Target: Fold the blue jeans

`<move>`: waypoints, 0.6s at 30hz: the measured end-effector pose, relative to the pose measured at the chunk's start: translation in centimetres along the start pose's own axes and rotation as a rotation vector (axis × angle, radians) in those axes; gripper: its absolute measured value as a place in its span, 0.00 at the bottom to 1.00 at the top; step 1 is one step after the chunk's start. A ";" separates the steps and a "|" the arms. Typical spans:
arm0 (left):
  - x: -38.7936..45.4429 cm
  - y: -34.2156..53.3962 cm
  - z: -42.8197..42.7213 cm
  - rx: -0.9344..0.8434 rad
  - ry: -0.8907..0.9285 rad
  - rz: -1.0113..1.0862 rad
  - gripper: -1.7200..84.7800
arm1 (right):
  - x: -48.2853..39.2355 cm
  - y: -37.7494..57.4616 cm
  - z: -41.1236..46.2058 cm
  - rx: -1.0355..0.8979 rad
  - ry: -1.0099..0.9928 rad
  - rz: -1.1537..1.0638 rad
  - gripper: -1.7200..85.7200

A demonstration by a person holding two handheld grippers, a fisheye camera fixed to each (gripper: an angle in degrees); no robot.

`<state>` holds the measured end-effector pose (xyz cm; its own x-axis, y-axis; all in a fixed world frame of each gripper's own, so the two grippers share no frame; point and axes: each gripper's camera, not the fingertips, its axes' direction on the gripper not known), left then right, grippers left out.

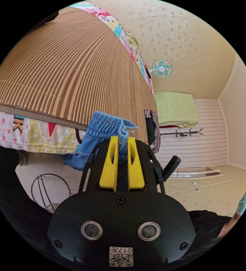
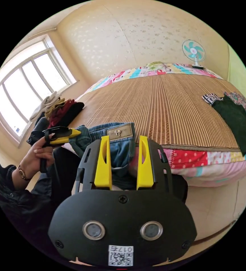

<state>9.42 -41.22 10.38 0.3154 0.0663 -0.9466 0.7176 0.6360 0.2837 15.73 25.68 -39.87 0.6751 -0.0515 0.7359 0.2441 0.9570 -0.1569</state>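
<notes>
One pair of blue jeans (image 1: 106, 132) at mat (image 1: 72, 70) edge. Left gripper (image 1: 123, 141): two yellow fingers pinch its bunched waistband. Right gripper (image 2: 123, 139): two fingers spread, denim between, clamping unclear.

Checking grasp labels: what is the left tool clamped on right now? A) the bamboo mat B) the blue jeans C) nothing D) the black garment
B: in the left gripper view the left tool has both yellow jaws pressed on a bunched fold of the blue jeans at the bed edge.
</notes>
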 end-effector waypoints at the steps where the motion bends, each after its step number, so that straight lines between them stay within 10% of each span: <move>1: 0.6 0.7 -0.4 0.006 -0.013 0.035 0.08 | -0.2 -1.2 3.4 -0.140 -0.046 -0.018 0.12; 12: 9.8 12.2 -23.5 0.343 0.128 0.426 0.08 | -13.7 -2.7 -22.8 0.584 -0.055 -0.186 0.04; 18: 28.7 17.2 -36.2 0.561 0.030 0.886 0.08 | -24.8 -5.7 -39.7 0.958 -0.056 -0.446 0.04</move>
<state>8.27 -0.55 -17.43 0.8586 0.3586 -0.3664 0.4245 -0.0966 0.9003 25.20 10.17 -83.33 0.6206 -0.4639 0.6322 -0.2055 0.6818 0.7020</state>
